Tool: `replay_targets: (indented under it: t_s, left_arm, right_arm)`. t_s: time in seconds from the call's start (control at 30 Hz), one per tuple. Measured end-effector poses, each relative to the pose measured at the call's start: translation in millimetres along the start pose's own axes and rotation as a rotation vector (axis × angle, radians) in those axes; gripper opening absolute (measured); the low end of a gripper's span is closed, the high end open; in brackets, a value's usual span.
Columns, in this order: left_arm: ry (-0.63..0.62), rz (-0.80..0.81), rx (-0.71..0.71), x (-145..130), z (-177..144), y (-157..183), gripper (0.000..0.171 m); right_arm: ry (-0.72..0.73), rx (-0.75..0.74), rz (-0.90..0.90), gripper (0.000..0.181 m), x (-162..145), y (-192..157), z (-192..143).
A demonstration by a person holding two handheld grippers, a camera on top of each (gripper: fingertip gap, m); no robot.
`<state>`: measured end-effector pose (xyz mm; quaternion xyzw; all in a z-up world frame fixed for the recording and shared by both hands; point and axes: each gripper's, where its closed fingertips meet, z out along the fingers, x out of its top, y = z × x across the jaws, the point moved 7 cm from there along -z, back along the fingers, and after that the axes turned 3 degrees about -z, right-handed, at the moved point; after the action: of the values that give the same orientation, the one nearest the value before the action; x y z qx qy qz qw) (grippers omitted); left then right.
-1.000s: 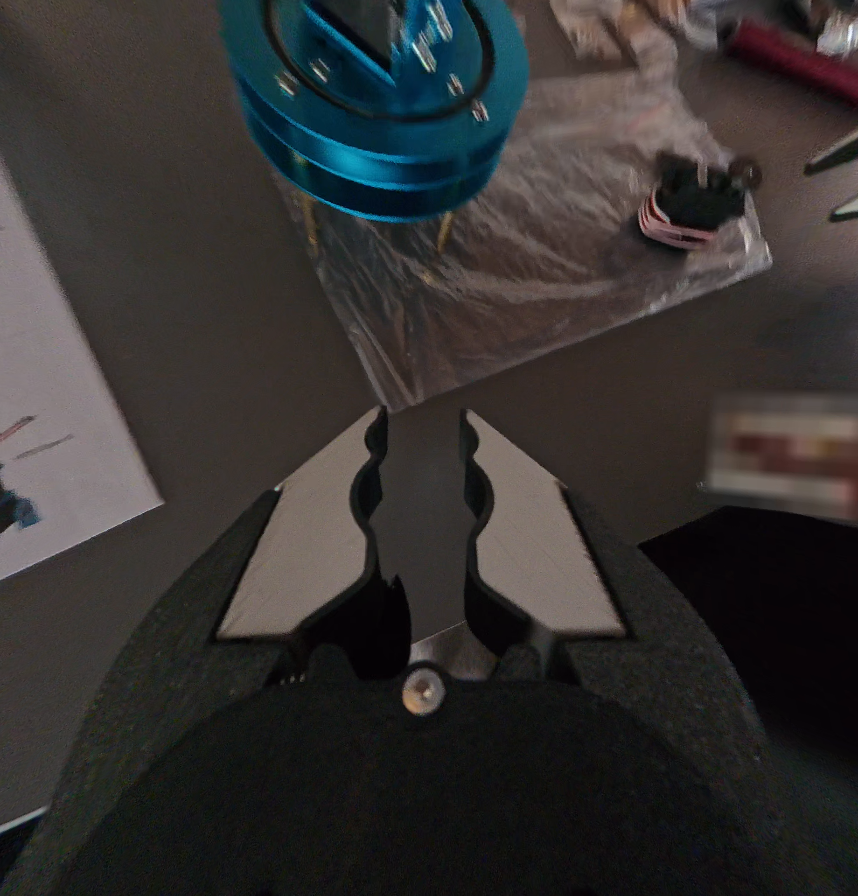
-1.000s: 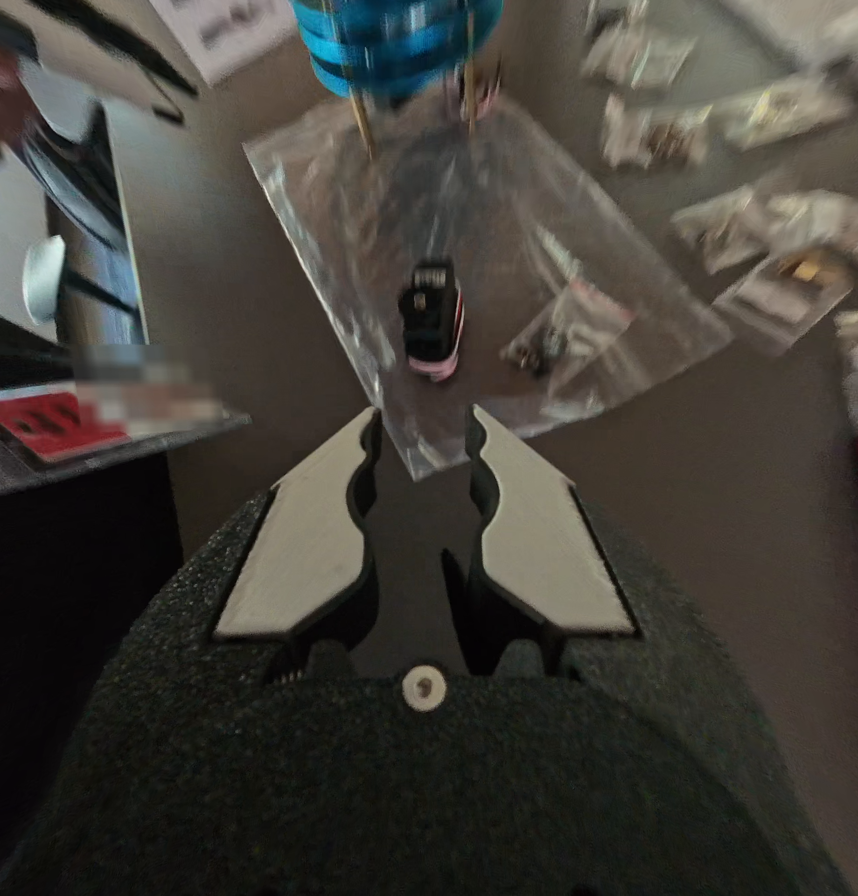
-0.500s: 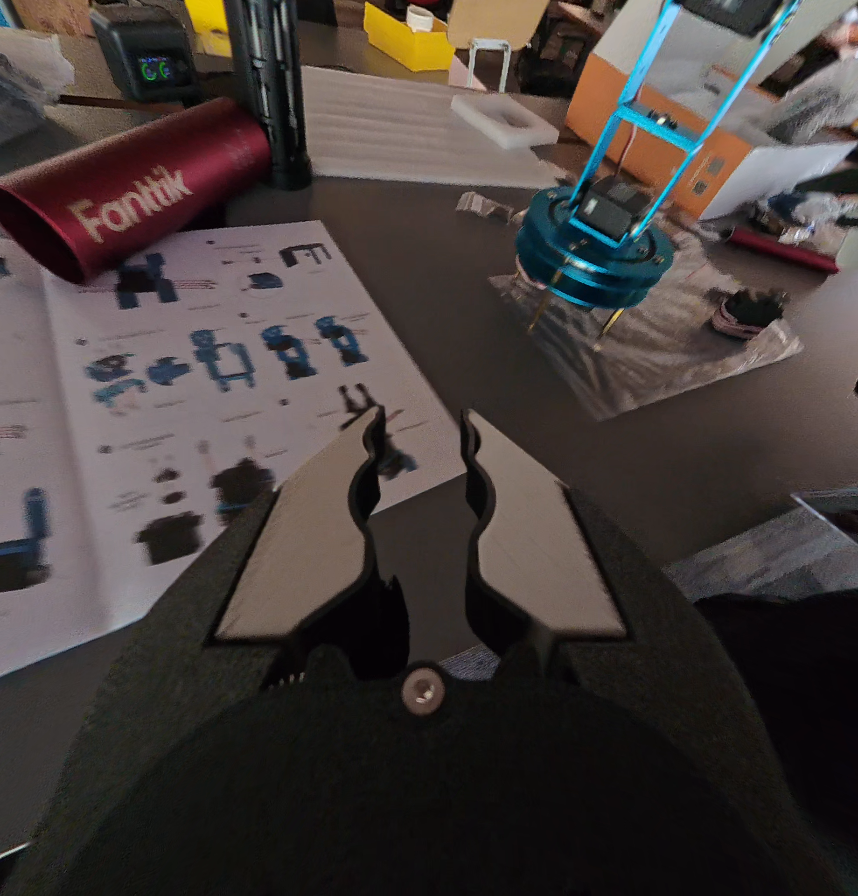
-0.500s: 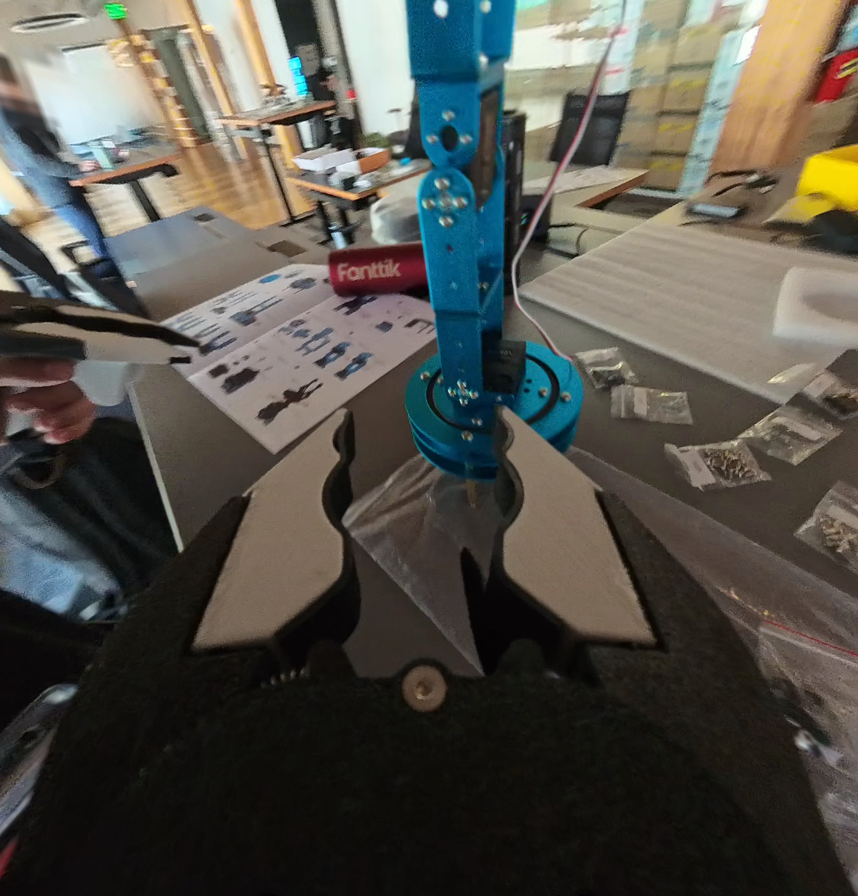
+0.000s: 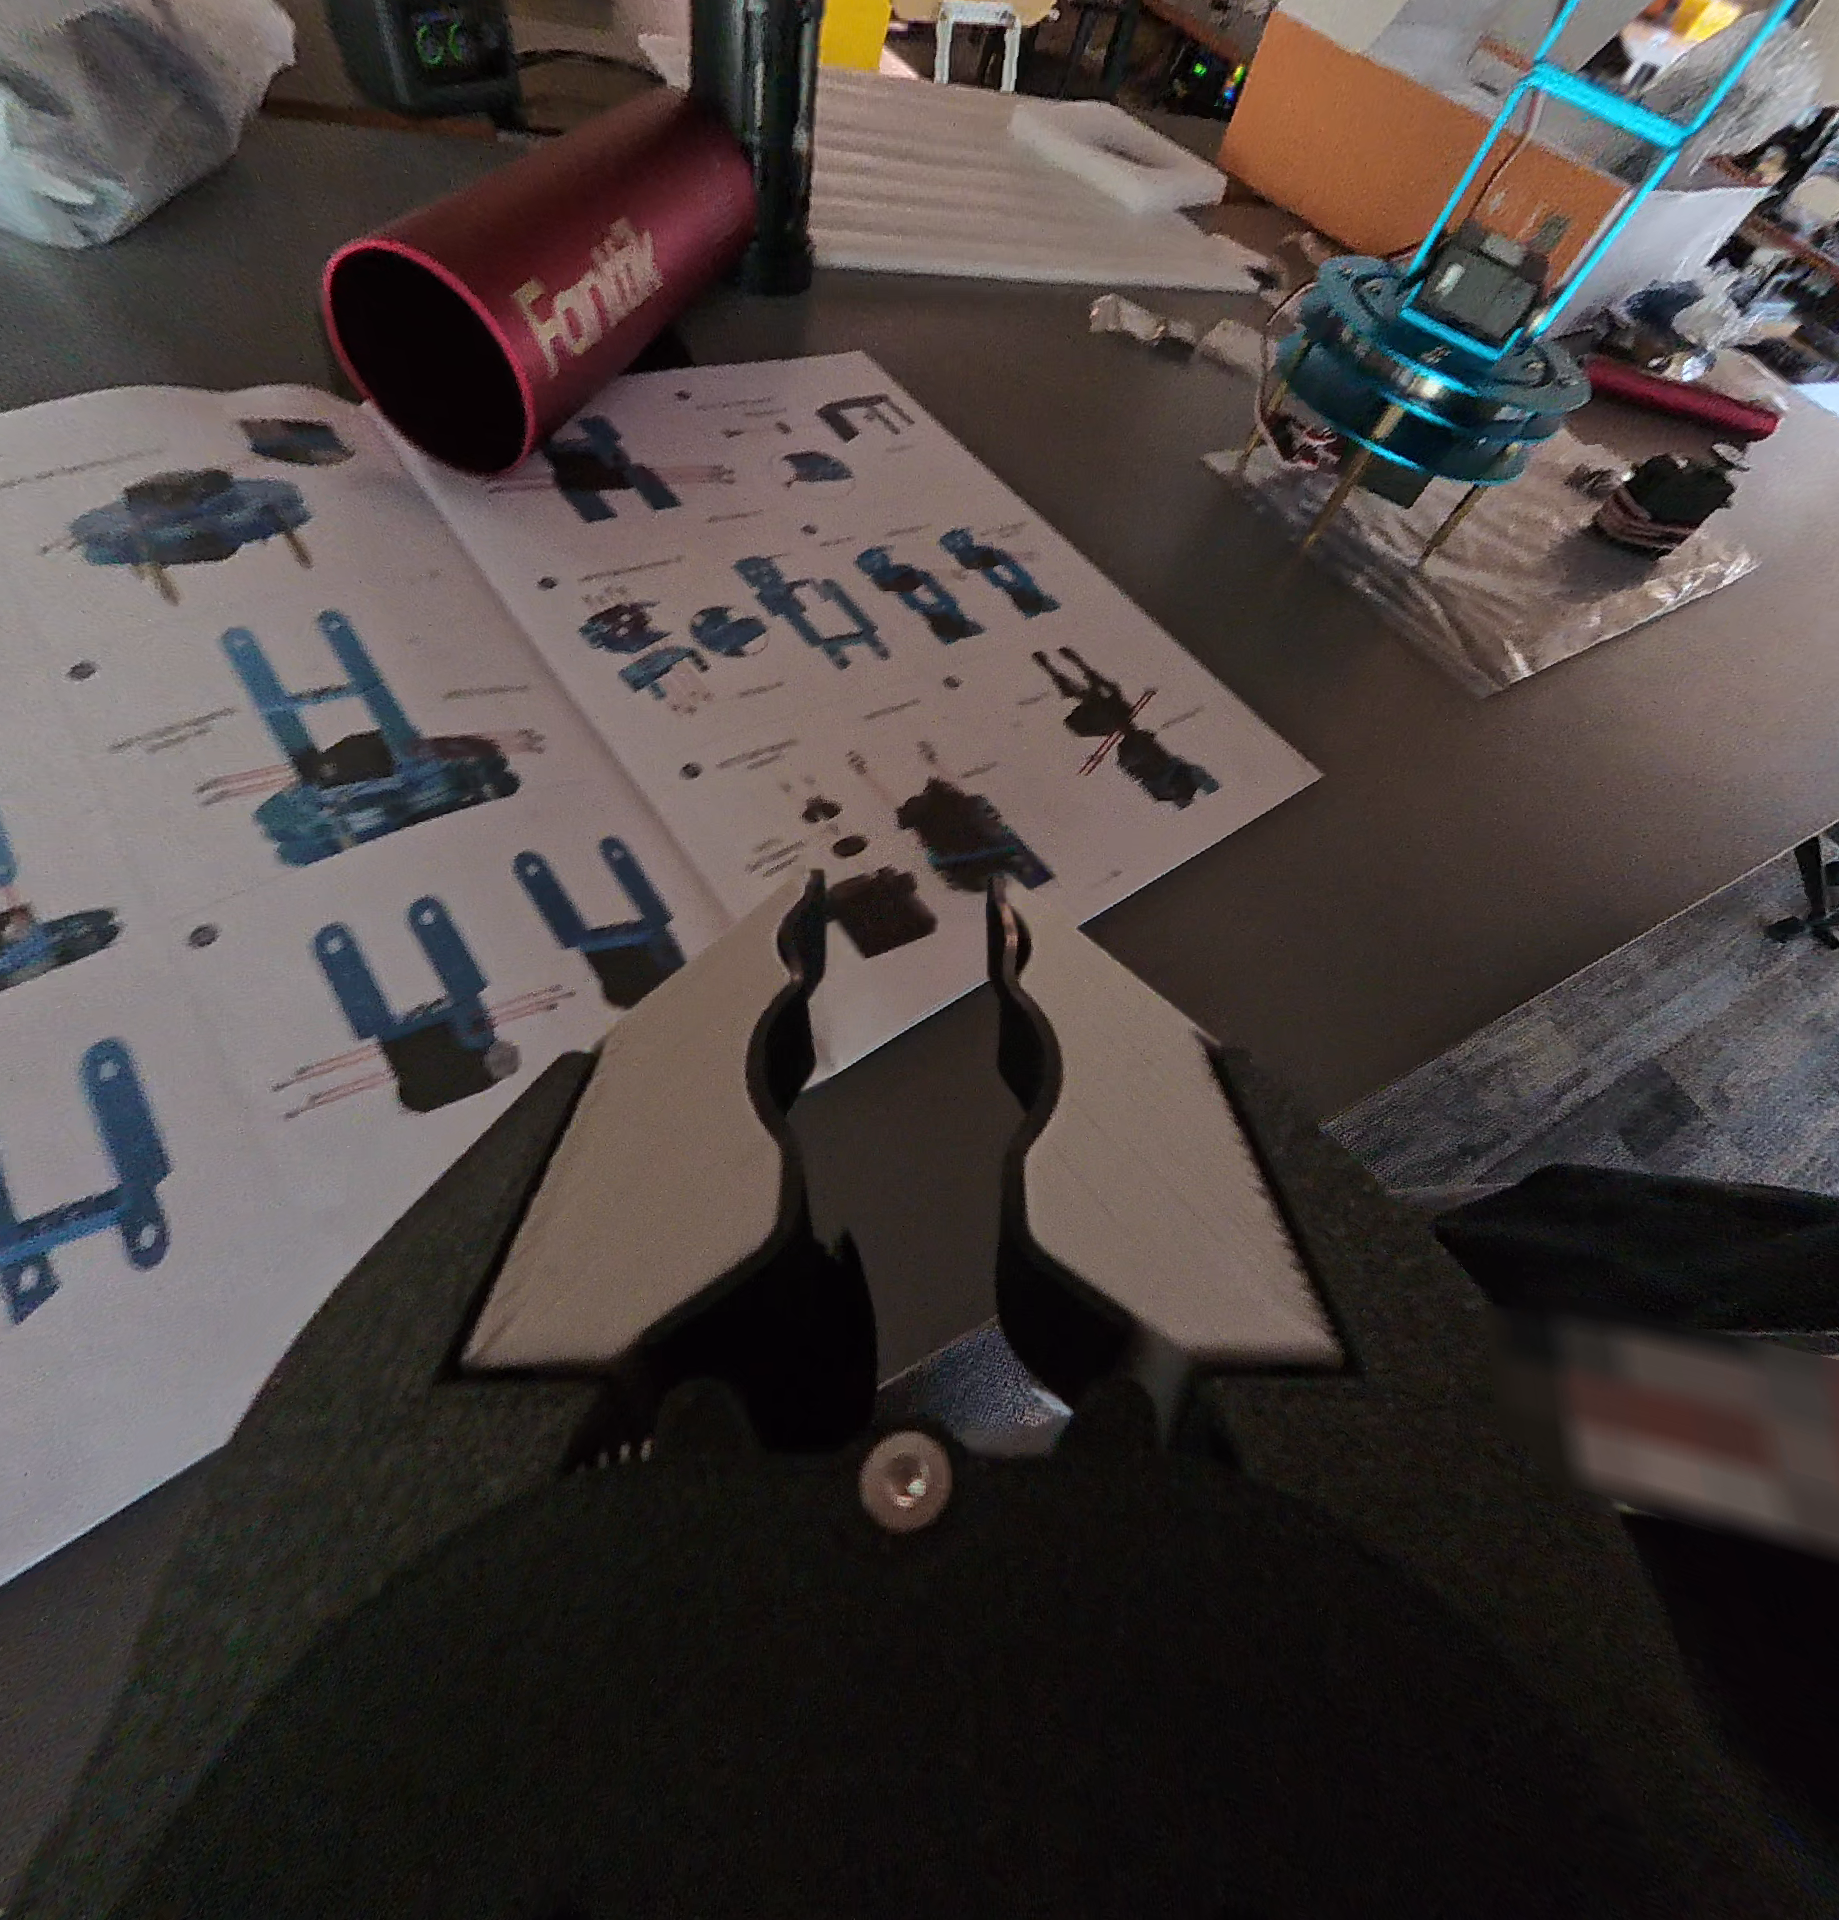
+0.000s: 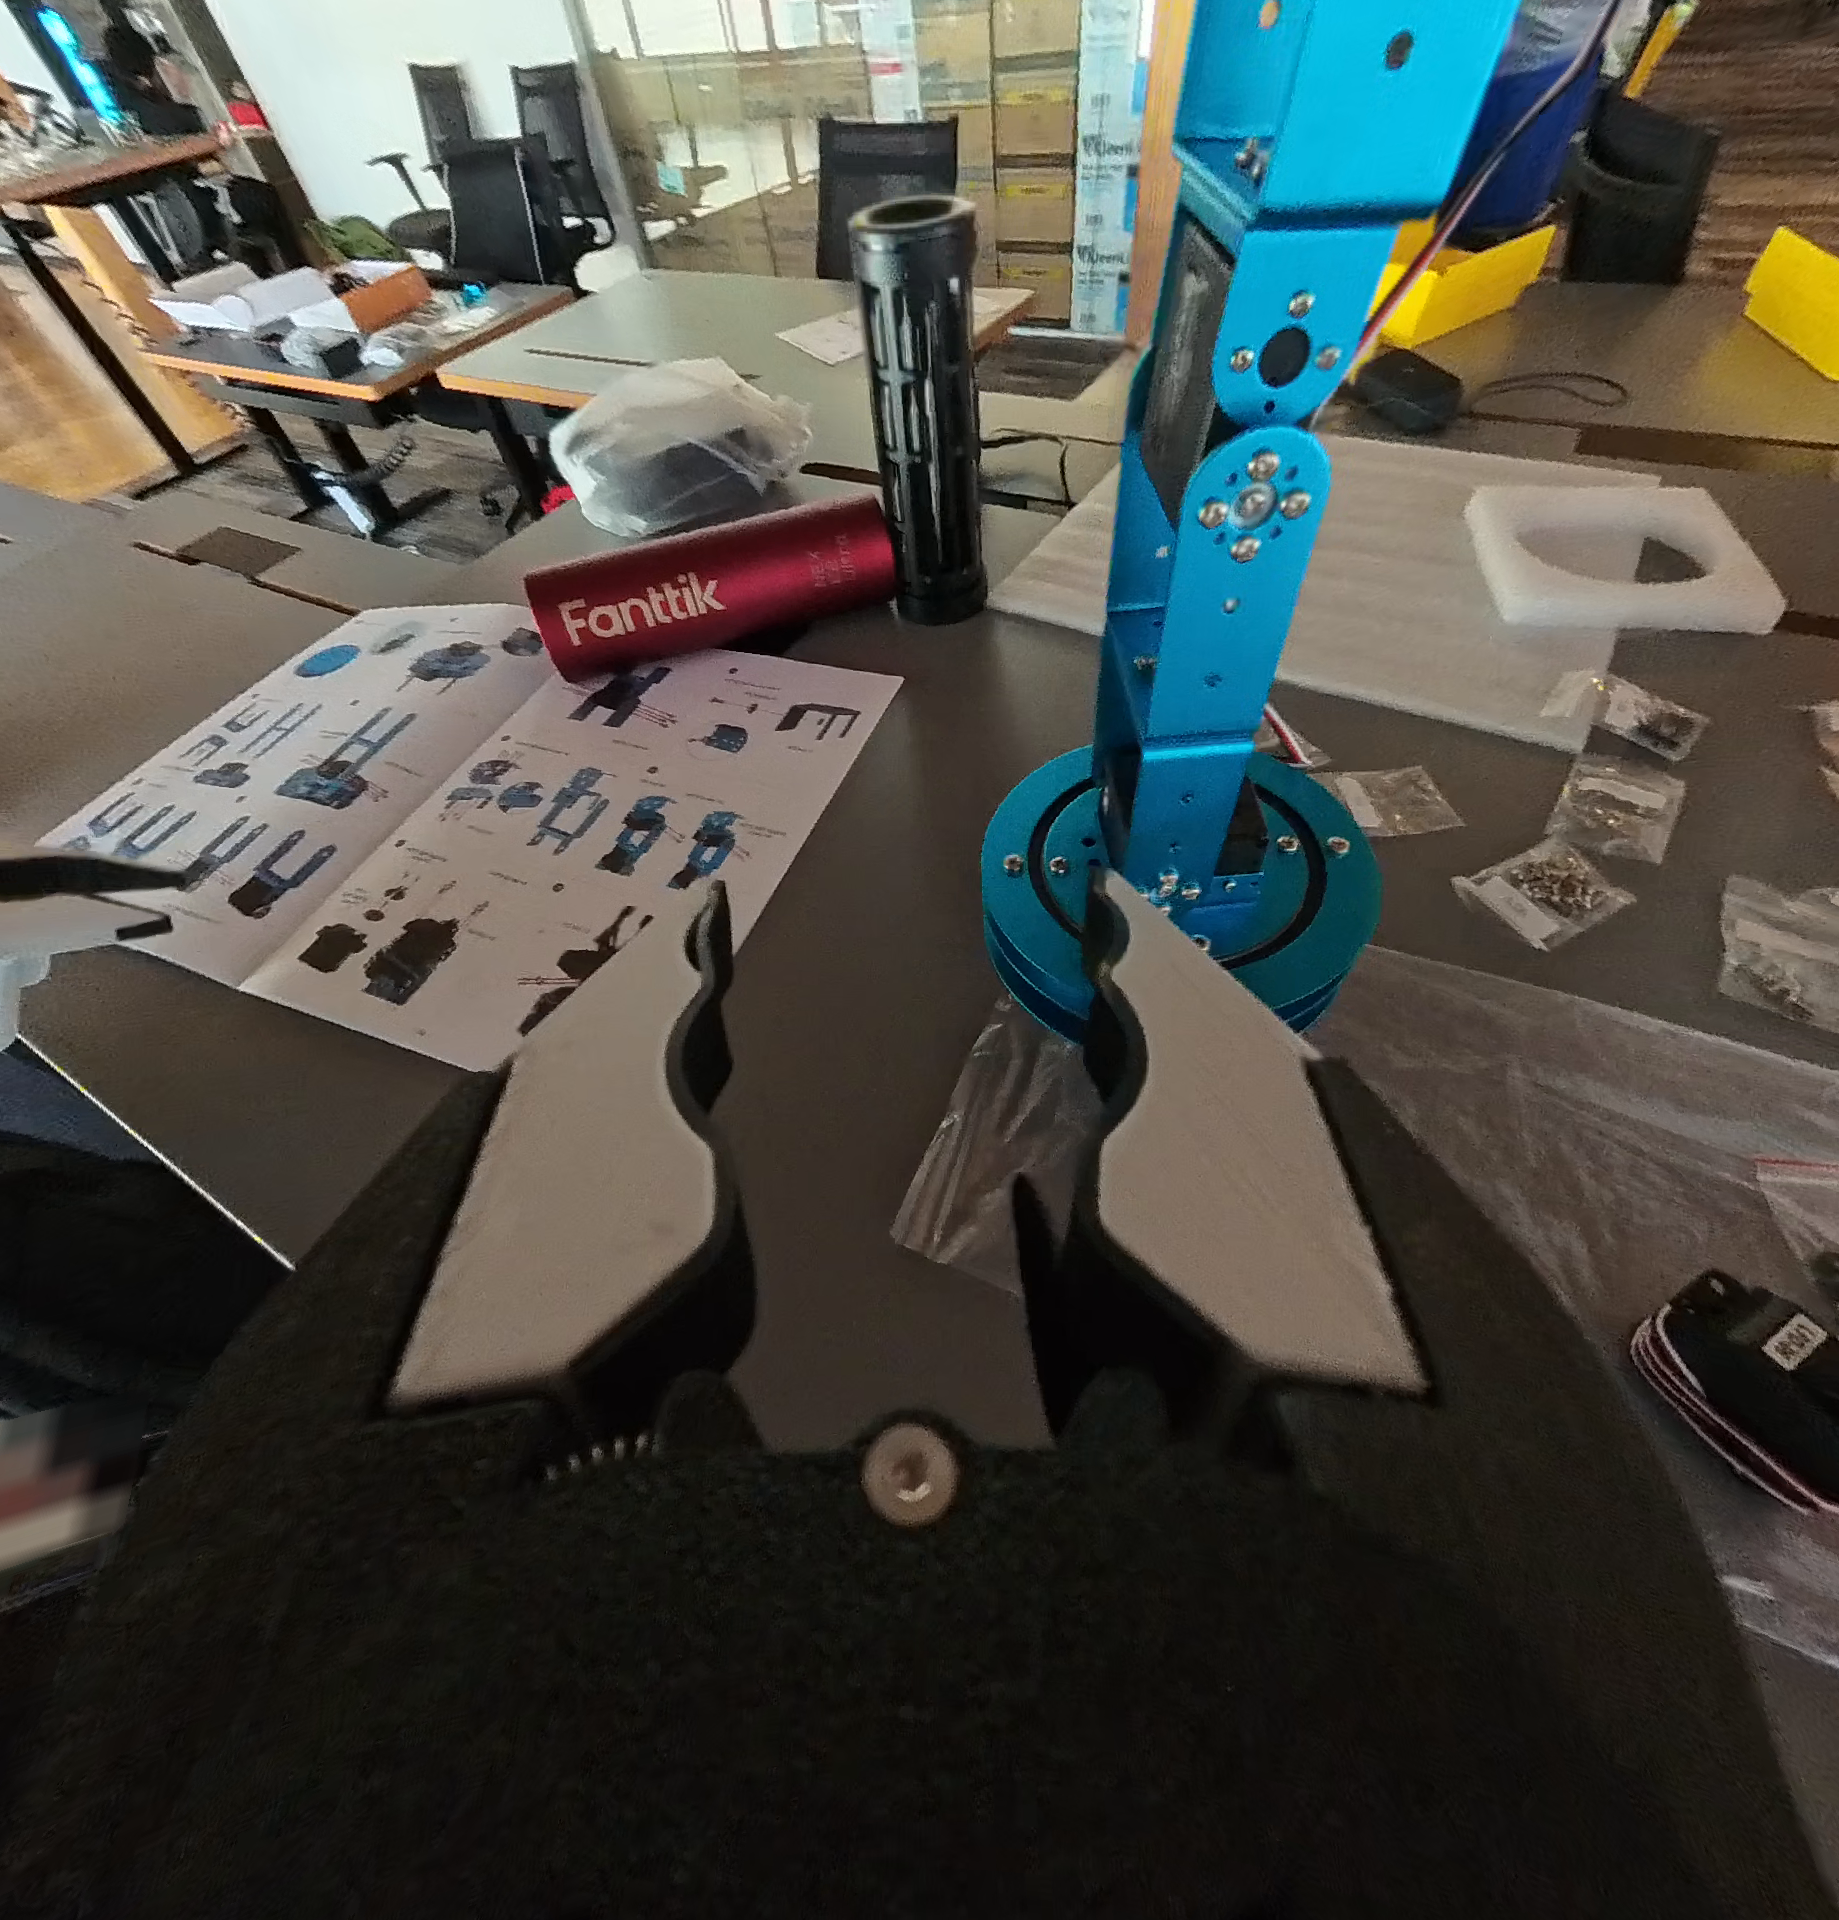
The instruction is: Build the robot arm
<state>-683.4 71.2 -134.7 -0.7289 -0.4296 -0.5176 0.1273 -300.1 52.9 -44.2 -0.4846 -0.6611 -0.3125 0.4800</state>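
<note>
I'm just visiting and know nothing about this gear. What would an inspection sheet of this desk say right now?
Surface: dark grey table, bare in front of the right gripper.
Job's things: blue metal arm kit upright on its round base, standing on a clear plastic bag; open picture manual lying flat.
Clutter: red tube lying on the manual's top edge; black cylinder upright; small parts bags; loose black servo; white foam.
Grippers: left gripper open, empty, over the manual; right gripper open, empty, beside the base.
Cables: servo wire off the arm.
Surroundings: office desks, chairs.
</note>
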Motion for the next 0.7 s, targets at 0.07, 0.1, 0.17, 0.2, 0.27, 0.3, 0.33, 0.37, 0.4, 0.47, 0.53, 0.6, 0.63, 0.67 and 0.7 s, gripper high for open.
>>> replay_targets:
  t_s: [0.07, 0.1, 0.17, 0.2, 0.27, 0.3, 0.33, 0.37, 0.4, 0.47, 0.53, 0.6, 0.63, 0.67, 0.7]
  left_arm:
    - [-0.002, -0.025, 0.002, -2.3, -3.5, -7.0, 0.03]
    - [0.001, -0.034, -0.002, -2.8, -5.3, -8.9, 0.03]
    - [0.011, -0.033, -0.005, -3.2, -8.7, -10.9, 0.03]
    - [0.007, -0.025, -0.003, -4.0, -10.2, -11.5, 0.03]
    - [-0.009, -0.005, 0.013, -6.1, -13.0, -12.7, 0.03]
    - [-0.013, 0.005, 0.022, -7.1, -14.5, -13.0, 0.03]
    - [-0.018, 0.014, 0.031, -7.8, -15.7, -13.2, 0.03]
    - [-0.022, 0.02, 0.038, -8.3, -16.8, -13.1, 0.03]
    - [-0.024, 0.022, 0.041, -8.1, -17.6, -12.5, 0.03]
    - [-0.02, 0.015, 0.034, -6.0, -18.7, -9.9, 0.03]
    - [-0.005, 0.004, 0.012, -1.6, -18.1, -5.8, 0.03]
    - [0.001, -0.001, -0.013, 2.7, -14.4, -1.9, 0.03]
    - [-0.001, 0.002, -0.02, 4.7, -11.5, -0.3, 0.03]
    - [-0.006, 0.011, -0.023, 6.7, -8.2, 1.0, 0.03]
    - [-0.012, 0.024, -0.024, 8.8, -5.1, 2.6, 0.03]
  right_arm:
    - [-0.014, -0.009, 0.01, 0.07, 3.9, -2.7, 0.2]
    - [-0.011, -0.013, 0.011, 0.07, 5.5, -3.2, 0.4]
    - [-0.006, -0.027, 0.005, 0.069, 6.8, -3.5, 1.3]
    - [-0.007, -0.033, 0.001, 0.069, 6.7, -3.9, 1.9]
    - [-0.017, -0.03, 0.006, 0.069, 5.9, -5.2, 3.8]
    - [-0.018, -0.025, 0.009, 0.069, 5.7, -6.0, 4.6]
    - [-0.02, -0.019, 0.01, 0.068, 5.6, -6.7, 5.6]
    - [-0.023, -0.013, 0.009, 0.068, 5.5, -7.3, 6.6]
    - [-0.027, -0.013, 0.008, 0.067, 5.8, -7.1, 7.2]
    - [-0.016, -0.015, 0.008, 0.064, 9.4, -6.1, 7.1]
    - [0.004, -0.013, 0.014, 0.064, 14.7, -4.7, 5.9]
    - [0.016, -0.017, 0.009, 0.063, 18.7, -2.1, 4.7]
    - [0.018, -0.023, 0.005, 0.063, 20.1, -0.4, 3.9]
    - [0.021, -0.028, 0.0, 0.063, 21.2, 1.5, 2.9]
    - [0.025, -0.033, -0.002, 0.063, 22.0, 3.5, 2.0]
